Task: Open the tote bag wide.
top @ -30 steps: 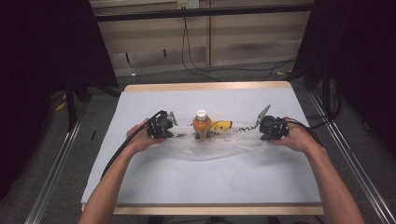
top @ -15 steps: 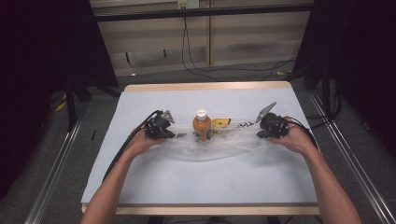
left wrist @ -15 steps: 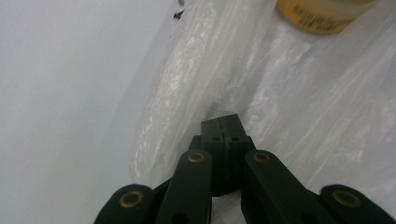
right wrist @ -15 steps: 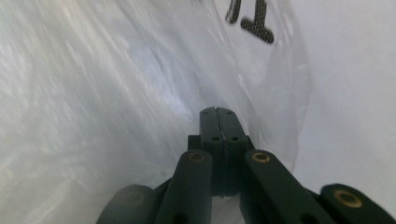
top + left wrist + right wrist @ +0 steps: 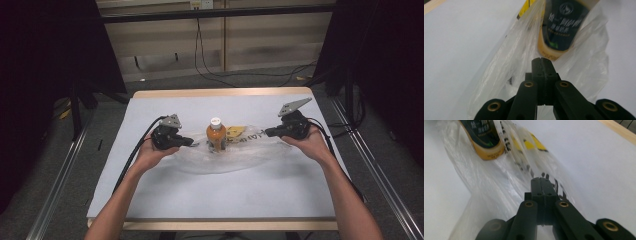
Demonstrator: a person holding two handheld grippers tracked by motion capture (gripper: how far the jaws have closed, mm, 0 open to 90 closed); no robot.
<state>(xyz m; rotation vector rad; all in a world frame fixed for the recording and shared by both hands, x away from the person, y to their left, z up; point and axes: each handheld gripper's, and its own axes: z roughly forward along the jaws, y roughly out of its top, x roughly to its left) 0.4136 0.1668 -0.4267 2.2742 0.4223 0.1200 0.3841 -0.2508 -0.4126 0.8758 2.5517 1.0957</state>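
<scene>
A clear plastic bag point(image 5: 235, 159) lies across the middle of the white-covered table point(image 5: 250, 200). Inside it an orange drink bottle point(image 5: 215, 135) with a white cap and dark label stands upright, with a yellow packet point(image 5: 234, 132) beside it. My left gripper point(image 5: 192, 143) is shut on the bag's left edge, and my right gripper point(image 5: 267, 133) is shut on its right edge. In the left gripper view the closed jaws point(image 5: 543, 60) pinch film just below the bottle point(image 5: 561, 27). In the right gripper view the closed jaws point(image 5: 542, 179) hold printed film point(image 5: 486, 190), with the bottle point(image 5: 484, 140) and the packet point(image 5: 534, 143) beyond.
The table's wooden rim point(image 5: 220, 93) shows at the far side. Metal rails point(image 5: 55, 200) run along both sides of the table. Cables point(image 5: 210, 65) lie on the floor behind it. Bare white cover stretches in front of the bag.
Both hands have lifted a little, drawing the bag's two ends up off the table. The bottle stays standing in the middle.
</scene>
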